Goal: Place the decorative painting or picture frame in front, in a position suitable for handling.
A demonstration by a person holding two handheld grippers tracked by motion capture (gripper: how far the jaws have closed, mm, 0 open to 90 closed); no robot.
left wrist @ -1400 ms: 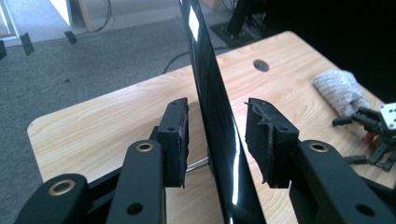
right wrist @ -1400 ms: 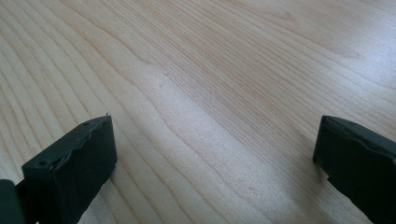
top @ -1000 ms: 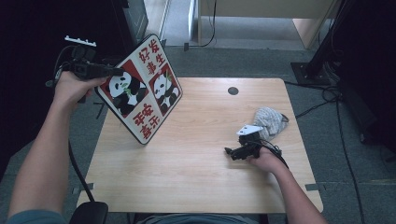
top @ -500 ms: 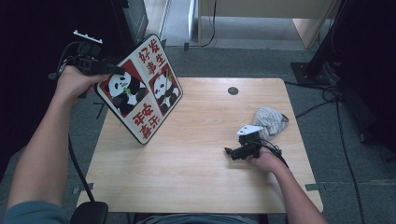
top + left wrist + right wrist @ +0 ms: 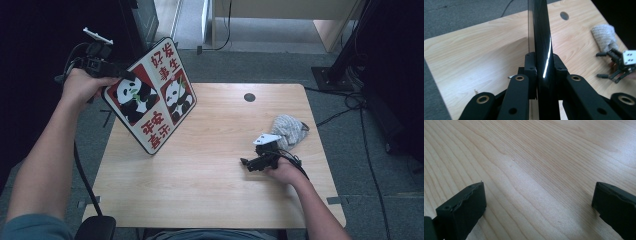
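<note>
A square board (image 5: 152, 97) printed with two pandas and red Chinese characters hangs tilted over the table's left side, its lower corner close to the wood. My left gripper (image 5: 122, 76) is shut on its upper left edge. In the left gripper view the board (image 5: 541, 37) appears edge-on as a thin black glossy slab clamped between the jaws of the left gripper (image 5: 541, 71). My right gripper (image 5: 246, 164) rests low on the table at the right, open, with bare wood between its jaws. The right gripper view has the right gripper (image 5: 539, 200) spread wide over the tabletop.
A crumpled grey cloth (image 5: 289, 130) lies on the wooden table (image 5: 210, 190) just behind the right gripper; the cloth (image 5: 604, 37) is also in the left gripper view. A dark cable hole (image 5: 249, 97) sits near the far edge. Cables run over the floor at right.
The left hand has tilted slightly, its gripper rising a little with the board. The right gripper has stayed in place.
</note>
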